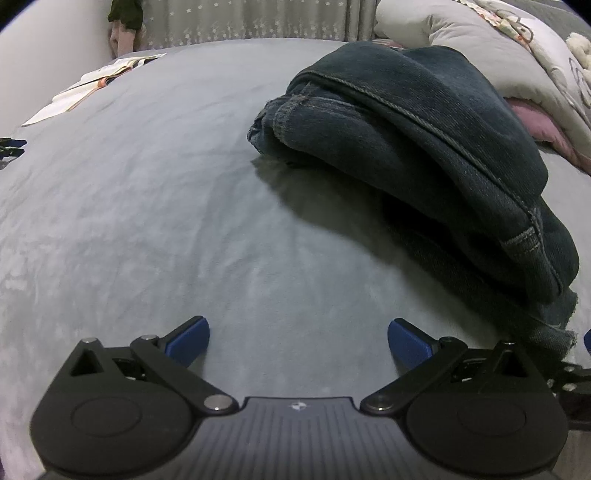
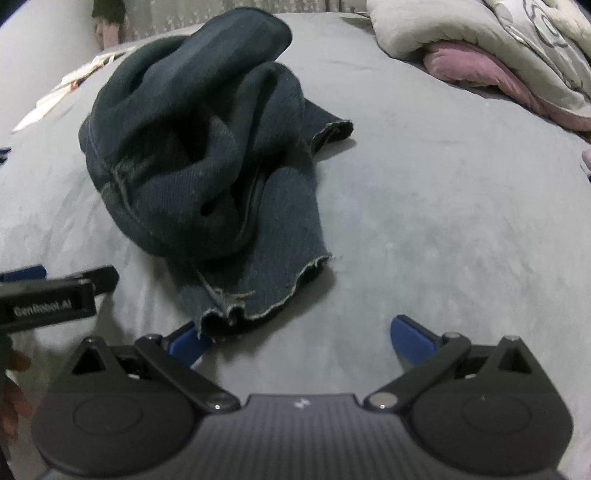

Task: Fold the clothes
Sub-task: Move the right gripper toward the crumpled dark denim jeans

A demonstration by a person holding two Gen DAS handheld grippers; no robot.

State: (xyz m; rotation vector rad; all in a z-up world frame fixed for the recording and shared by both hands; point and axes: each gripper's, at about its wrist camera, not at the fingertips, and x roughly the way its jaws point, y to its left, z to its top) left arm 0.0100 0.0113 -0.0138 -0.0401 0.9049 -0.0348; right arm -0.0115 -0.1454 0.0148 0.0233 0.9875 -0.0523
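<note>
— Where are the jeans (image 2: 207, 158) right now?

— Lying in a loose heap on the grey bed (image 2: 424, 206), bunched up rather than flat. A frayed leg hem trails toward the right gripper (image 2: 301, 341) and ends just by its left blue fingertip; from here I can't tell whether cloth and fingertip touch.

— And the jaws on that one?

— Spread wide, nothing between them, only the bedspread showing in the gap.

— The left gripper (image 1: 298, 341)?

— Same: jaws released and wide apart, hovering low over bare bed. From its camera the jeans (image 1: 424, 147) sit ahead and to the right, stitched seams showing on the folds, the ragged hem reaching back near the right fingertip. In the right camera that left gripper (image 2: 55, 291) pokes in from the left edge, beside the heap.

— Anything else on the bed?

— A rumpled grey quilt (image 2: 480, 40) with a pink underside at the far right, well apart from the jeans. An open book (image 1: 96, 81) lies at the far left corner, near the wall and a starred curtain (image 1: 243, 22).
</note>
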